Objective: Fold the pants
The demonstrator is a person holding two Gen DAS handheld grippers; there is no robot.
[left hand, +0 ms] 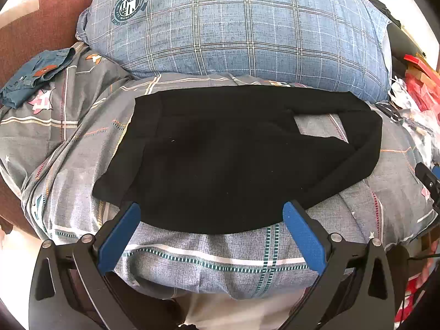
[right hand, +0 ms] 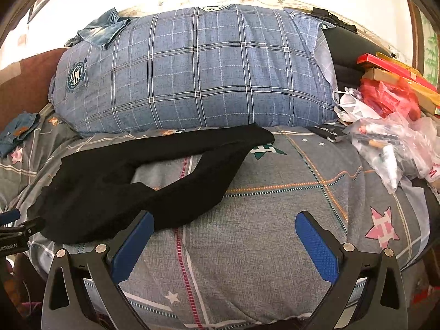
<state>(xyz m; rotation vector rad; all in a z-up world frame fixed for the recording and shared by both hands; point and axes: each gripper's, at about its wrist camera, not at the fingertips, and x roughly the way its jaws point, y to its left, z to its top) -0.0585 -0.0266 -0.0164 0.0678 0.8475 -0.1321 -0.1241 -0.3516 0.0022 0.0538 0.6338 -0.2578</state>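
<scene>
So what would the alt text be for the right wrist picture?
Black fabric pants lie spread on a grey patterned quilt, legs apart. The right tool hangs open, empty, at their near edge. Behind sit a blue plaid pillow and clear plastic bags.

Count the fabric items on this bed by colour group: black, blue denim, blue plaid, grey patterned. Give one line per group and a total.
Black pants: 1
Blue denim garments: 2, folded jeans and a denim piece on the pillow
Blue plaid pillow: 1
Grey patterned duvet: 1
Total: 5
</scene>
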